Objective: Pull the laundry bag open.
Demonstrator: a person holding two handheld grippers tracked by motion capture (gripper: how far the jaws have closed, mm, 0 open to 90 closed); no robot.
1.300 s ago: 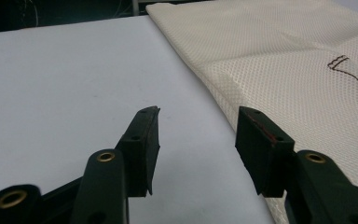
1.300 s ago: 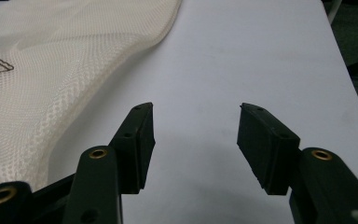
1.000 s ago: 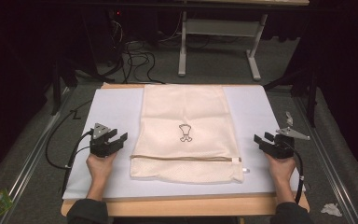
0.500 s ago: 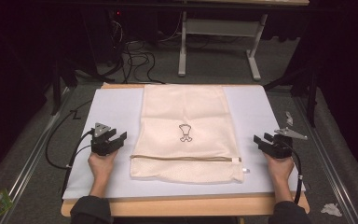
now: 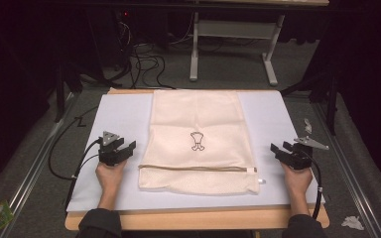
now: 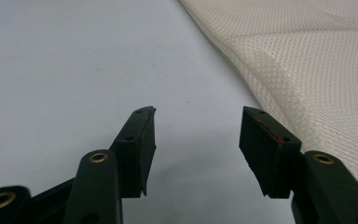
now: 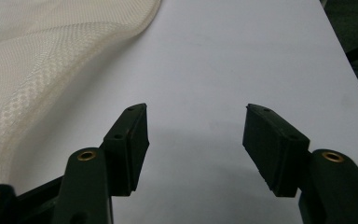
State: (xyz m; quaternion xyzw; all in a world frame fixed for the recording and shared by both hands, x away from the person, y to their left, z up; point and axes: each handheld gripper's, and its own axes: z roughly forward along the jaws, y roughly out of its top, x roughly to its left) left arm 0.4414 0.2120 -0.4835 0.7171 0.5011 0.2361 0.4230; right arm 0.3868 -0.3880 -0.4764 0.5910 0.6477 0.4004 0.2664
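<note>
High view: cream mesh bag (image 5: pixel 197 141) lies flat in the middle of the pale surface (image 5: pixel 273 114), small printed figure at its centre, zipper line running across near the person's end with the pull at the right. Left gripper (image 5: pixel 127 147) sits on the surface just left of the bag's near corner, not touching it; right gripper (image 5: pixel 281 148) is further off to the bag's right, near the surface edge. Both are held from below by a hand, cables trailing off. Left gripper view: fingers (image 6: pixel 140 140) spread, having just opened a bit wider, nothing between them, bare surface below; bag's mesh edge (image 6: pixel 307 79) runs along the right side, just beside the right finger. Right gripper view: fingers (image 7: pixel 270 140) spread wide, having just opened further, nothing between them; the bag's curved edge (image 7: pixel 51 60) fills the upper left, clear of the left finger, with plain surface ahead.
</note>
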